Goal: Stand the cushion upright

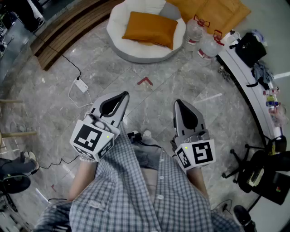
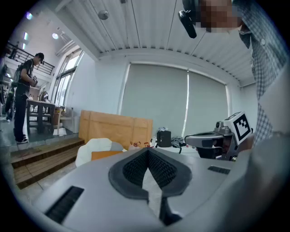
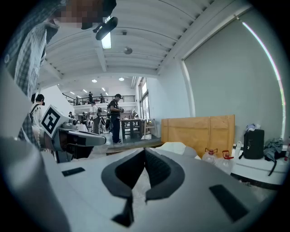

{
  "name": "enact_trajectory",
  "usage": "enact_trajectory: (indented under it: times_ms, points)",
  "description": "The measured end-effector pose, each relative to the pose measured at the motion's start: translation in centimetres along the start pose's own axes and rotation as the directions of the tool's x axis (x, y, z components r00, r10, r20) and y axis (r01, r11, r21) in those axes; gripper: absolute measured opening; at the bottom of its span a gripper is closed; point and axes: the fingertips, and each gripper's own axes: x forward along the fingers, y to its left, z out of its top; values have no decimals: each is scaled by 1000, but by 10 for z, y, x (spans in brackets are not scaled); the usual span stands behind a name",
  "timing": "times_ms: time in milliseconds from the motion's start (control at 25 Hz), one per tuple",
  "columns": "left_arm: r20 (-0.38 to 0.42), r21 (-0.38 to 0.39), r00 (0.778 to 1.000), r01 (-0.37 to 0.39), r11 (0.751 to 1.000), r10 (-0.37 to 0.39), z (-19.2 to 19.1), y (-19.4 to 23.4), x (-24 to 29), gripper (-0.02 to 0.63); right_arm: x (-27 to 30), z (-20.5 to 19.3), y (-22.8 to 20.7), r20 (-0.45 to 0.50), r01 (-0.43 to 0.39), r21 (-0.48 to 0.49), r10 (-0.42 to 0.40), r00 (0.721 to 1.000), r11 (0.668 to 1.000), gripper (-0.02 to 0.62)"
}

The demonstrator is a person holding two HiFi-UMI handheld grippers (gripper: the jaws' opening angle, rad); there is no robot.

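An orange cushion lies flat on a round white floor seat at the far side of the marble floor. The left gripper view shows the cushion as a thin orange strip just past the jaws, on the white seat. My left gripper and right gripper are held side by side in front of my body, well short of the seat. Both point toward it and are shut on nothing. From its own camera the left gripper has its jaws together, and so does the right gripper.
Two big water bottles stand right of the seat, before a wooden board. A power strip with cable lies on the floor at left. Wooden steps run at far left, a white desk and office chair at right. People stand in the background.
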Motion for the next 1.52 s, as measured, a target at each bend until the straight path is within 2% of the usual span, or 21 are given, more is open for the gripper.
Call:
enact_trajectory:
  times_ms: [840,1160,1520]
  points:
    - [0,-5,1000,16,1000,-16,0,6,2,3,6,0,3,-2,9,0,-9,1000,1000,6]
    - [-2,-15,1000,23,1000,-23,1,8,5,3,6,0,-4,-1,36,44,-36,999,998,6]
    - [17,-20,999,38,999,-38,0,23,0,3,14,-1,5,-3,56,46,-56,998,997,6]
